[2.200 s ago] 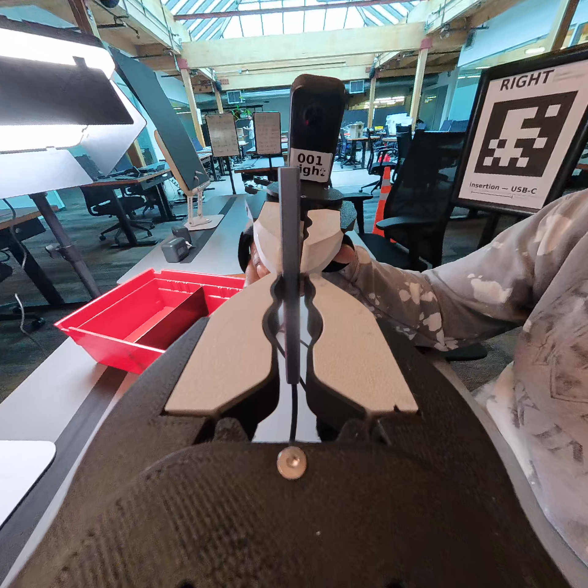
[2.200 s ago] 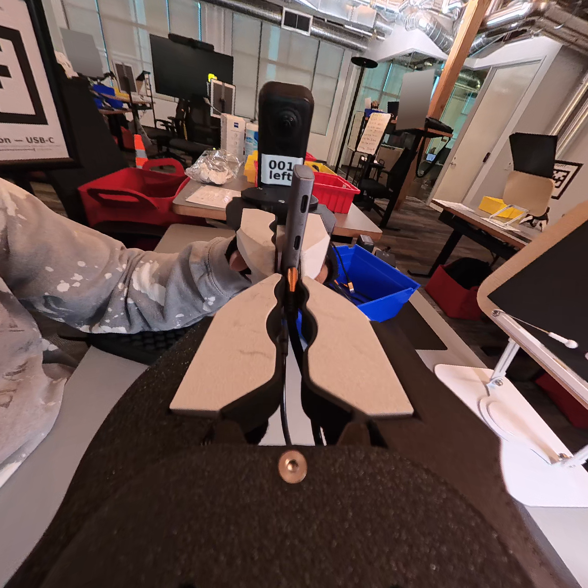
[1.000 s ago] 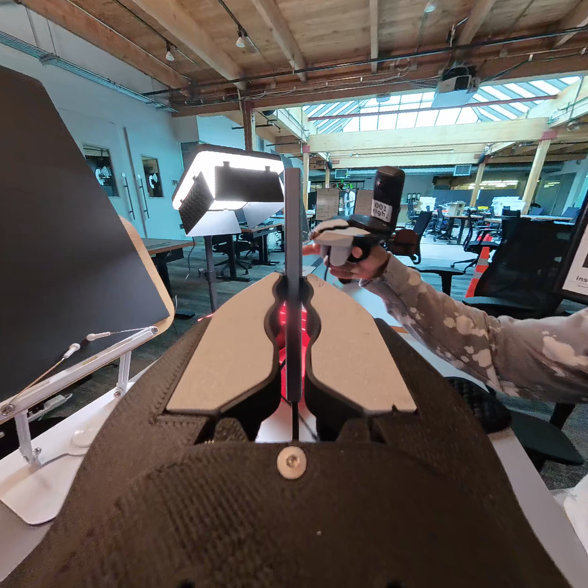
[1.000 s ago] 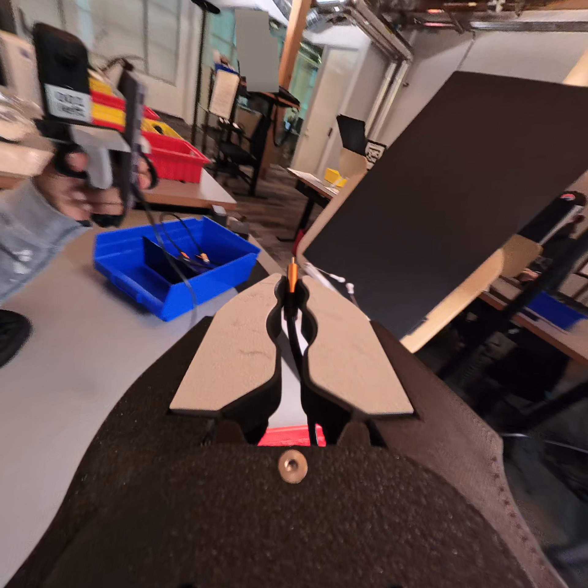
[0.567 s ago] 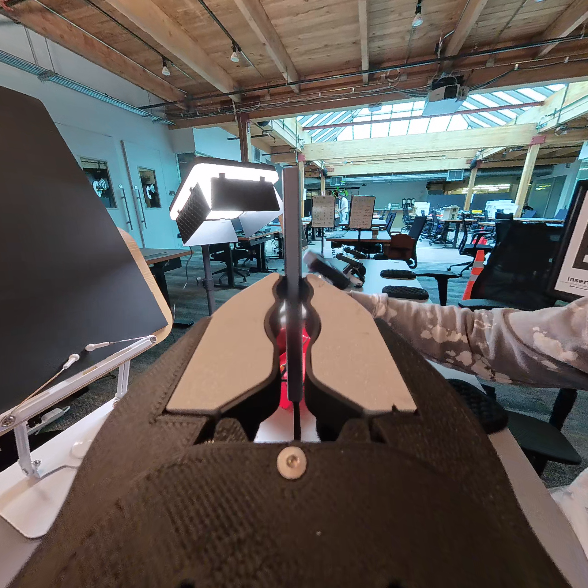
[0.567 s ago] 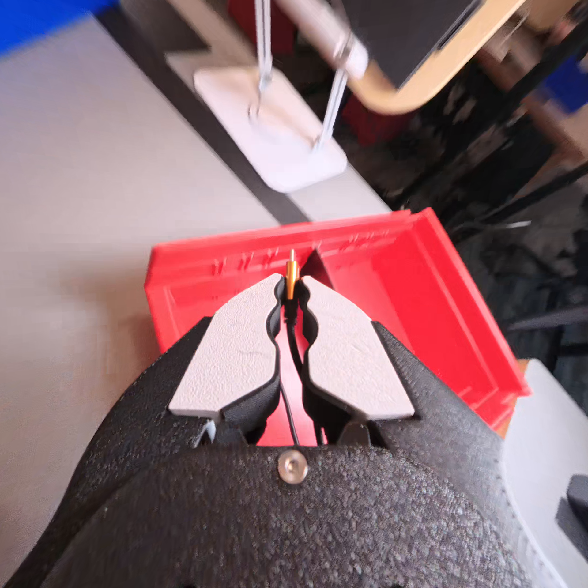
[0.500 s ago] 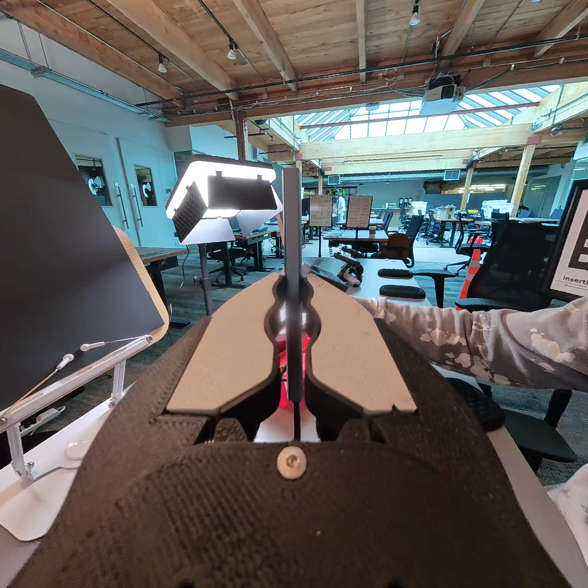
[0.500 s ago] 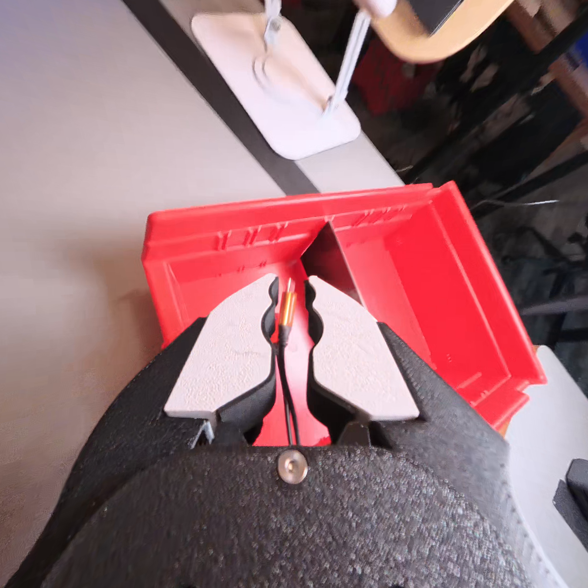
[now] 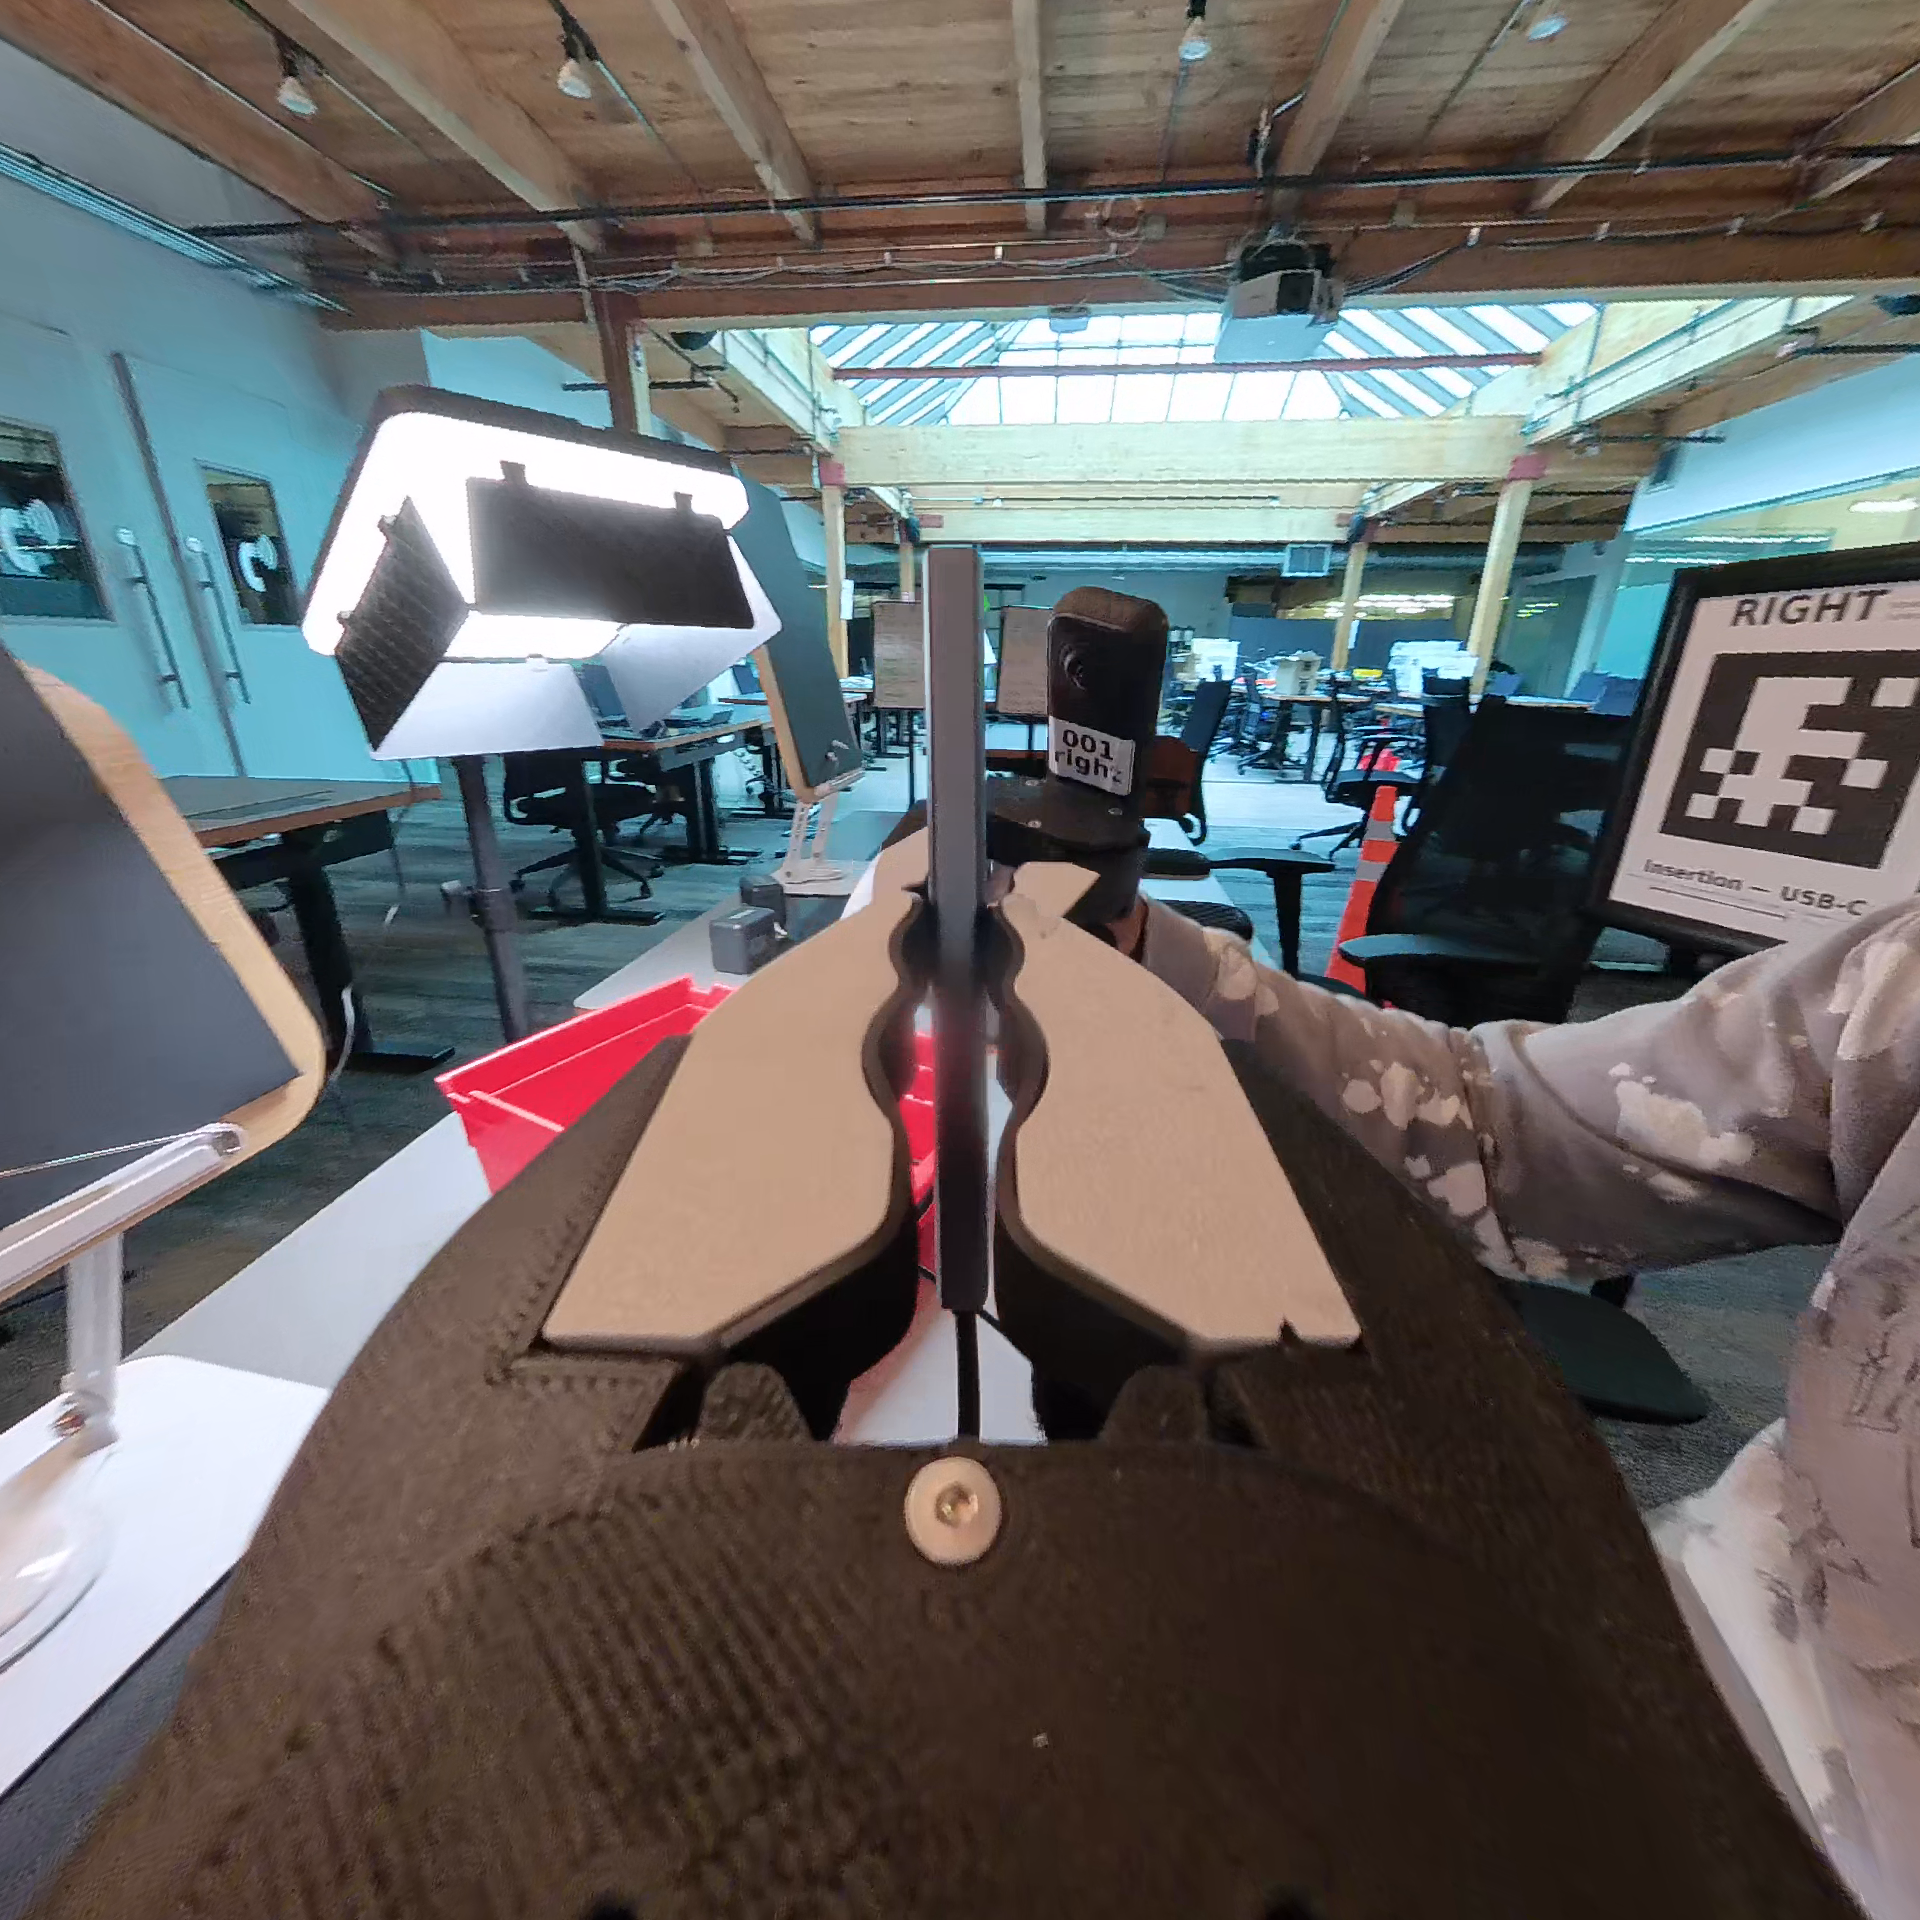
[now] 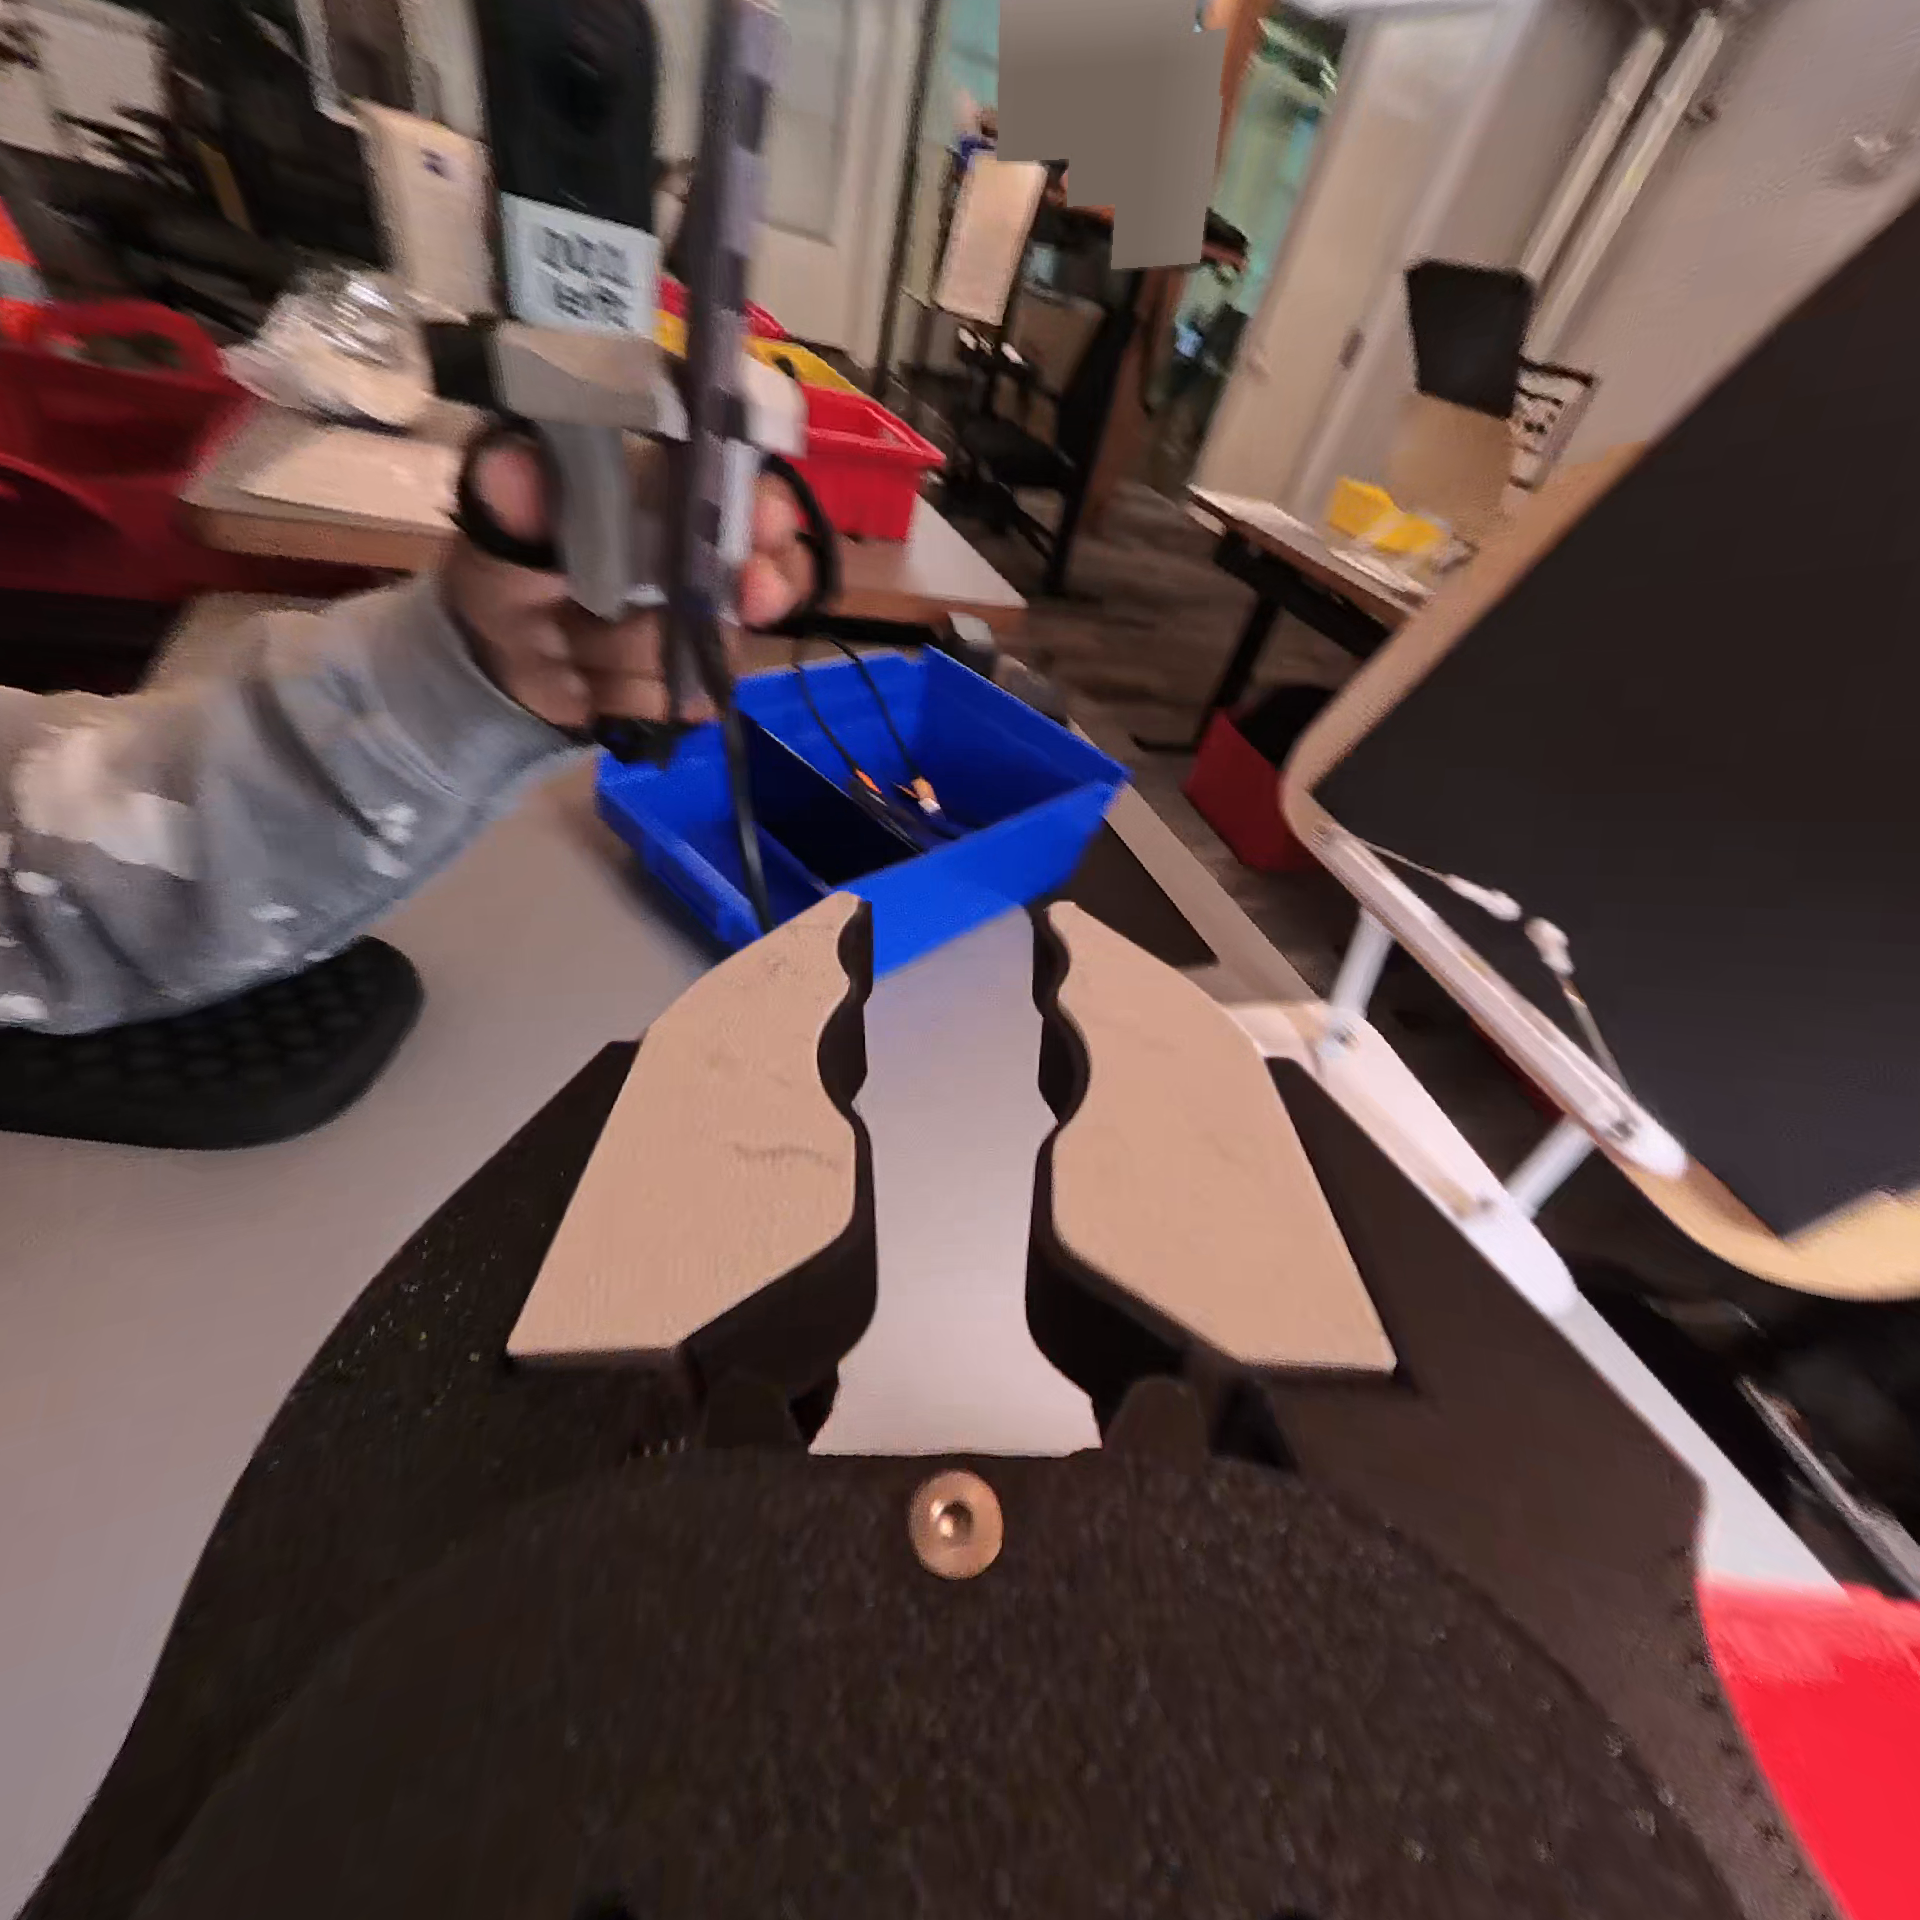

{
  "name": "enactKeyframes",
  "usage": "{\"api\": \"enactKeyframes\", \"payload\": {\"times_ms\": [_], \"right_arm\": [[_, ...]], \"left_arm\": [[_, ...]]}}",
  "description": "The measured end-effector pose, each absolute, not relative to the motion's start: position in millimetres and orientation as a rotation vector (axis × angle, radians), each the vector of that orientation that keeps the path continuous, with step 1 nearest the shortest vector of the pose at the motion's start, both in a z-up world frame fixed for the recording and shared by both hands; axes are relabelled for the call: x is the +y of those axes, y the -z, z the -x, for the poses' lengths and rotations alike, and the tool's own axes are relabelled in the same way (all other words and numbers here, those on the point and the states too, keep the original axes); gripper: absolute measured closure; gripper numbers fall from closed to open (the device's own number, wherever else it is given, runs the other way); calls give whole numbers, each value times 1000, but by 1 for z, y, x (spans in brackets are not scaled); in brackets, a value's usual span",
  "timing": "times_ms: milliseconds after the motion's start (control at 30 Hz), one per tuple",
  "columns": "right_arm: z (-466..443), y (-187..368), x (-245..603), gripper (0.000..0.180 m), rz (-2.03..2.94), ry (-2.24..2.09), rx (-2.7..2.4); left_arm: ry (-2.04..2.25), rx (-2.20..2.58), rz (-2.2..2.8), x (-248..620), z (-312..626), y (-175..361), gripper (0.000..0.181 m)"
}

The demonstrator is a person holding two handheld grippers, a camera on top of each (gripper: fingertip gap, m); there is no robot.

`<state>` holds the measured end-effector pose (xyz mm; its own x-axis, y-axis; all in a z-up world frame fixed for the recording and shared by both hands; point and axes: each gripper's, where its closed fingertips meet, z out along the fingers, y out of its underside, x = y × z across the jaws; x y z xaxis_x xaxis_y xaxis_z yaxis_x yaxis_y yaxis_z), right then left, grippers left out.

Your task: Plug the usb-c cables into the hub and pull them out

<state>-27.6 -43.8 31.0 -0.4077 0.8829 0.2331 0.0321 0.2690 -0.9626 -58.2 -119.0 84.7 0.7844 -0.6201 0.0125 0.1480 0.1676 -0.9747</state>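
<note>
My left gripper (image 9: 956, 909) is shut on the slim grey hub (image 9: 954, 748), which stands upright between the fingers with its black cable (image 9: 968, 1361) running back below. My right gripper (image 10: 951, 920) is open and empty above the grey table (image 10: 312, 1247). It also shows in the left wrist view (image 9: 1049, 883) just behind the hub. In the blurred right wrist view the left gripper (image 10: 707, 416) holds the hub (image 10: 722, 312) above a blue bin (image 10: 935, 894) that holds black cables with orange plugs (image 10: 914, 795).
A red bin (image 9: 582, 1070) sits on the table past the left gripper, and its corner shows in the right wrist view (image 10: 1818, 1714). Black boards on white stands (image 10: 1662, 779) (image 9: 104, 987) flank the table. A black wrist pad (image 10: 208, 1049), a sleeve (image 9: 1558, 1122), a lit panel (image 9: 540, 582) and a marker sign (image 9: 1787, 748) are around. There is about 11 cm between the tips of the two grippers.
My right gripper opened over the red bin and let go of the orange-tipped cable. It then swung up to face the blue bin. My left gripper turned slightly right, still holding the hub.
</note>
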Motion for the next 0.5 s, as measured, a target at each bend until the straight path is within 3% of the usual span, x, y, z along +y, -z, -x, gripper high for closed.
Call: {"api": "enactKeyframes", "payload": {"times_ms": [200, 333, 500], "right_arm": [[33, -29, -105, 155, 695, -1503, -1695], [34, -22, -108, 170, 680, -1548, -1687], [27, -17, -99, 173, 681, -1567, -1692]], "left_arm": [[591, 499, 1273, -112, 33, -76, 171], [607, 506, 1263, -103, 22, -68, 171], [587, 481, 1267, -94, 20, -61, 170]]}}
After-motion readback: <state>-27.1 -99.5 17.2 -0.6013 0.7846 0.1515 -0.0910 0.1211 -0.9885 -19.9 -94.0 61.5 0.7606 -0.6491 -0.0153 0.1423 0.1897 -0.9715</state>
